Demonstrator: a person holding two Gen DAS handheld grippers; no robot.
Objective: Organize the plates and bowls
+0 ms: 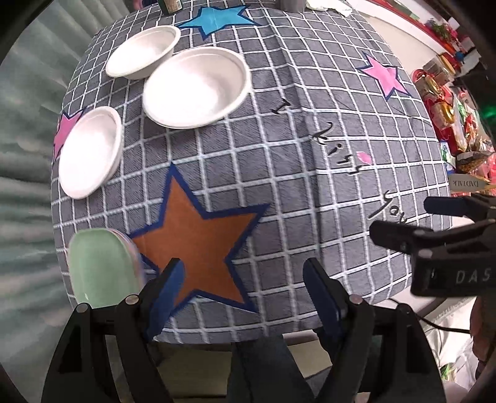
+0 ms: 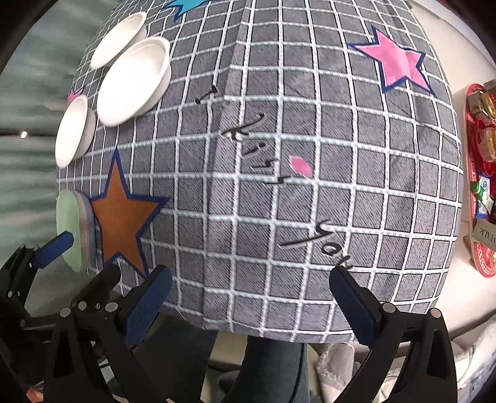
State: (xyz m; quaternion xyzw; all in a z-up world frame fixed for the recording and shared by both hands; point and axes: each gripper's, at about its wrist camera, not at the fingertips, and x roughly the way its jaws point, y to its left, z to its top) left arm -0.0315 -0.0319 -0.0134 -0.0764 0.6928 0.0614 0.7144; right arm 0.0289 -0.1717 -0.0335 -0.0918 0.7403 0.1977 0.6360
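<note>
Three white bowls sit on the left of the grey checked tablecloth: a far one (image 1: 143, 51), a large middle one (image 1: 197, 87) and a near-left one (image 1: 90, 152). A stack of plates with a green one on top (image 1: 102, 268) lies at the near left edge, also in the right wrist view (image 2: 73, 229). My left gripper (image 1: 245, 279) is open and empty over the orange star (image 1: 198, 238), just right of the plates. My right gripper (image 2: 251, 288) is open and empty over the near edge of the cloth, and also shows in the left wrist view (image 1: 403, 221).
The tablecloth (image 2: 310, 124) carries pink (image 2: 396, 62) and blue (image 1: 214, 18) stars and black writing. A red tray of packaged goods (image 2: 480, 179) sits on the white surface to the right. Dark containers (image 1: 169, 4) stand at the far edge. Green curtain lies left.
</note>
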